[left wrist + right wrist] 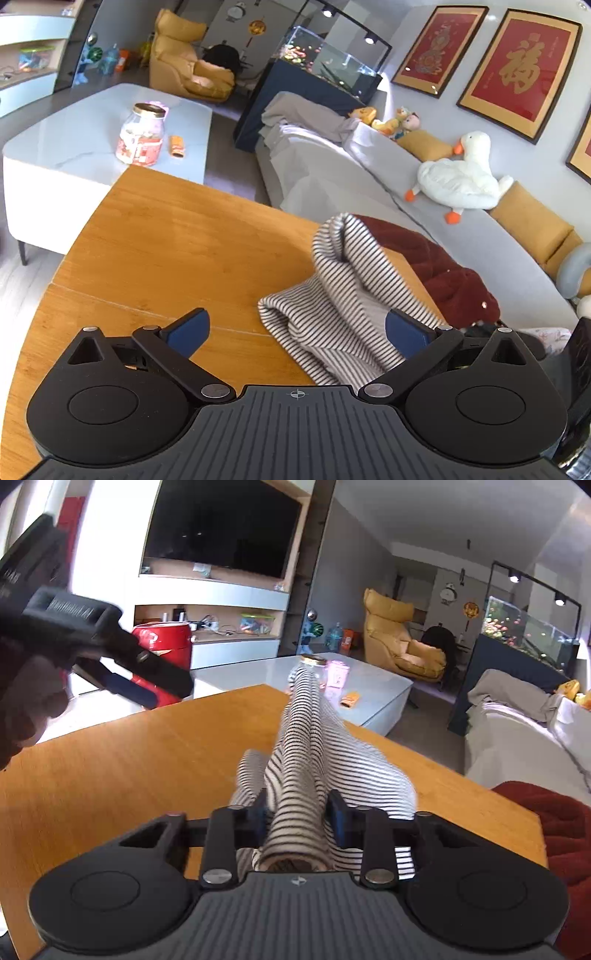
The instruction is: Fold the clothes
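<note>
- The right gripper (297,812) pinches a bunched part of the striped cloth (306,753) between its blue pads, low in the middle of the right wrist view.
- The cloth lies on the wooden table (129,760).
- The left gripper (295,332) is wide apart and holds nothing.
- A dark red cloth (436,269) lies at the right, beside the striped one.

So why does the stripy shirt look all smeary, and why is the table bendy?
In the right wrist view the striped garment, pinched in the right gripper, is smeared by motion blur, and the left gripper looks soft too. In the left wrist view the stripes are sharper. Both fisheye lenses curve the wooden table edges.
</note>
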A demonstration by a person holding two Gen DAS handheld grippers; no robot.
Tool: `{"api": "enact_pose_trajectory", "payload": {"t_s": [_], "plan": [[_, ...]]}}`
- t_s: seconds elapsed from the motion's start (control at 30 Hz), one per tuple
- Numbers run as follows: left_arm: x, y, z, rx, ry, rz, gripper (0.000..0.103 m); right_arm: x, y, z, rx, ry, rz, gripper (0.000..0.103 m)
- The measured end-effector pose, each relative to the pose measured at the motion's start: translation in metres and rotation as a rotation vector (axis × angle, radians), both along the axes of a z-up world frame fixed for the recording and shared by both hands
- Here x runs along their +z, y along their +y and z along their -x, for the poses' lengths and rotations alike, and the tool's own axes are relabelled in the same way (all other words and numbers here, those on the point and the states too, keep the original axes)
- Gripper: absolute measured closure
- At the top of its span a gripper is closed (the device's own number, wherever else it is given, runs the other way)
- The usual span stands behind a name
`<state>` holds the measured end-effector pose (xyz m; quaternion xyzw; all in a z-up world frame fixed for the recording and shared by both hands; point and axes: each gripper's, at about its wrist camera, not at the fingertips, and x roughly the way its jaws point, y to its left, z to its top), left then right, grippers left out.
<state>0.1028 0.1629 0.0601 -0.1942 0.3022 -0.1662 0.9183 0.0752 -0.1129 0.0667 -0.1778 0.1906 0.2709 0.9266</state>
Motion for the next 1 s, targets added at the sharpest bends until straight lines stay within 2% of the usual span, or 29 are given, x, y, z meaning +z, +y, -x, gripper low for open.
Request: {"api": "enact_pose_trajectory", "payload": {"t_s": [0.17,0.23,0.3,0.37,0.47,0.53,0.57,0.6,0.67,0.7,0.73,0.77,0.8,0.87,0.97,1.0], "plan": [[0.011,0.001,-0.004,-0.006,-0.040,0.024,0.000,-0.018,0.025,0.016,0.051,-0.036,0.127,0.080],[0.026,-0.010,-0.006,-0.048,-0.095,0.048,0.000,-0.025,0.035,0.022,0.071,-0.050,0.177,0.078],[0.039,-0.025,-0.010,-0.111,-0.131,0.074,0.000,-0.032,0.045,0.029,0.091,-0.064,0.228,0.068],[0.050,-0.041,-0.016,-0.183,-0.159,0.102,0.000,-0.039,0.053,0.035,0.093,-0.100,0.278,0.066],[0.048,-0.065,-0.031,-0.237,-0.159,0.065,0.000,-0.034,0.049,0.032,0.095,-0.069,0.236,0.065],[0.033,-0.076,-0.047,-0.232,-0.105,0.028,0.000,-0.031,0.047,0.030,0.096,-0.048,0.208,0.062],[0.022,-0.079,-0.054,-0.225,-0.069,0.008,0.000,-0.030,0.045,0.029,0.097,-0.038,0.194,0.057],[0.010,-0.081,-0.061,-0.213,-0.032,-0.021,0.001,-0.027,0.042,0.028,0.099,-0.021,0.169,0.050],[-0.013,-0.082,-0.071,-0.182,0.041,-0.085,0.003,-0.013,0.025,0.019,0.112,0.056,0.046,0.039],[-0.024,-0.082,-0.073,-0.165,0.079,-0.112,0.003,-0.006,0.015,0.014,0.111,0.091,-0.015,0.027],[-0.037,-0.079,-0.076,-0.150,0.121,-0.121,0.002,0.001,0.005,0.009,0.110,0.126,-0.077,0.019],[-0.046,-0.074,-0.076,-0.153,0.147,-0.070,0.002,0.008,-0.006,0.004,0.106,0.154,-0.135,0.007],[-0.054,-0.069,-0.077,-0.154,0.168,-0.025,0.002,0.014,-0.016,-0.001,0.094,0.161,-0.183,0.000],[-0.058,-0.062,-0.076,-0.142,0.175,0.015,0.002,0.024,-0.037,-0.013,0.069,0.174,-0.279,0.000],[-0.053,-0.065,-0.075,-0.151,0.143,-0.040,0.002,0.039,-0.068,-0.030,0.026,0.193,-0.416,0.000],[-0.052,-0.065,-0.075,-0.154,0.137,-0.052,0.002,0.036,-0.073,-0.037,-0.006,0.198,-0.434,0.000]]}}
